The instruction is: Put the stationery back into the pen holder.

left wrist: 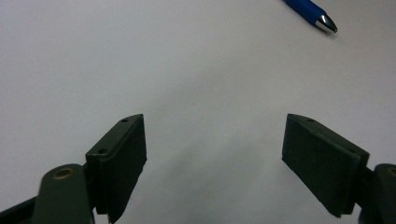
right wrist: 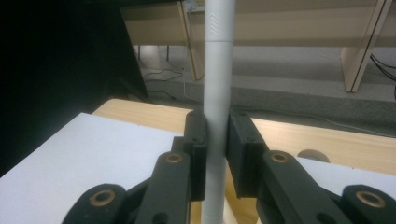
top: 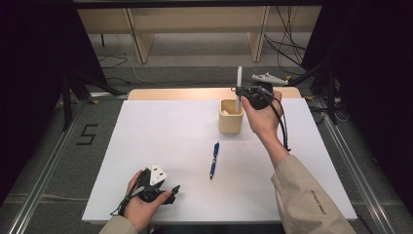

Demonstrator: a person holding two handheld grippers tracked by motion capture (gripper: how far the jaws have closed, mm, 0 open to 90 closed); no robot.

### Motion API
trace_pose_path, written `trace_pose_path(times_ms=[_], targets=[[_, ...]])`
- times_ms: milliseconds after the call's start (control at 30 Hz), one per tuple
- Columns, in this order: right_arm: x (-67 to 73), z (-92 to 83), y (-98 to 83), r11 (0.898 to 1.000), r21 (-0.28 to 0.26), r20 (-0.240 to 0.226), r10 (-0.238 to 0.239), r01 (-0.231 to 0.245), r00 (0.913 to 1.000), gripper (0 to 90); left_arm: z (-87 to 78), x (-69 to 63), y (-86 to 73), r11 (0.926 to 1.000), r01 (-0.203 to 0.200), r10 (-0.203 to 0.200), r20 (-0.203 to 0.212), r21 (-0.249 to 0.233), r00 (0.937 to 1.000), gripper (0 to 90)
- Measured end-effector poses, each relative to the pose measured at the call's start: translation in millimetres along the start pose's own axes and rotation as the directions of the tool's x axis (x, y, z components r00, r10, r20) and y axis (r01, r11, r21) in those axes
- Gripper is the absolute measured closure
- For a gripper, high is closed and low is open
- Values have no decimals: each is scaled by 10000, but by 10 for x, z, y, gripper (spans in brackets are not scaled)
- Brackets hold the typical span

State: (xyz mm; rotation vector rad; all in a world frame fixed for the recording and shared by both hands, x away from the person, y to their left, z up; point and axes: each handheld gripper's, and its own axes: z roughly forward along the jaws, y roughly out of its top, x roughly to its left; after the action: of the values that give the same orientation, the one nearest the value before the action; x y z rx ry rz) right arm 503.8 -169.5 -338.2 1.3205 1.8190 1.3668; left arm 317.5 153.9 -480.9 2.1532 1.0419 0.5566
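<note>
Upper right of the high view: white pen held over the cup.

Across the frame's middle lies the white board (top: 160, 146). At upper right, the right gripper (top: 238, 90) clenches the upright white pen (top: 238, 87), its lower end inside the wooden cup (top: 230, 118). Centre, a blue pen (top: 214, 160) lies flat. Lower left, the left gripper (top: 171, 192) rests released, holding nothing.

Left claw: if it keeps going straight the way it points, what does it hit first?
Probably nothing solid. The left claw is open and aimed low across the white sheet; the blue pen lies off to one side of that line, so the claw would likely graze the sheet first. Depth is hard to judge.
</note>
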Motion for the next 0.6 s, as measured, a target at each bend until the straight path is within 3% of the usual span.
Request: trace_pose_path(times_ms=[600], targets=[[-3,109,-20,9992,-208,91,-344,346,9994,790,-6,2,2,10000,-10,10,-3,-14,10000,219]])
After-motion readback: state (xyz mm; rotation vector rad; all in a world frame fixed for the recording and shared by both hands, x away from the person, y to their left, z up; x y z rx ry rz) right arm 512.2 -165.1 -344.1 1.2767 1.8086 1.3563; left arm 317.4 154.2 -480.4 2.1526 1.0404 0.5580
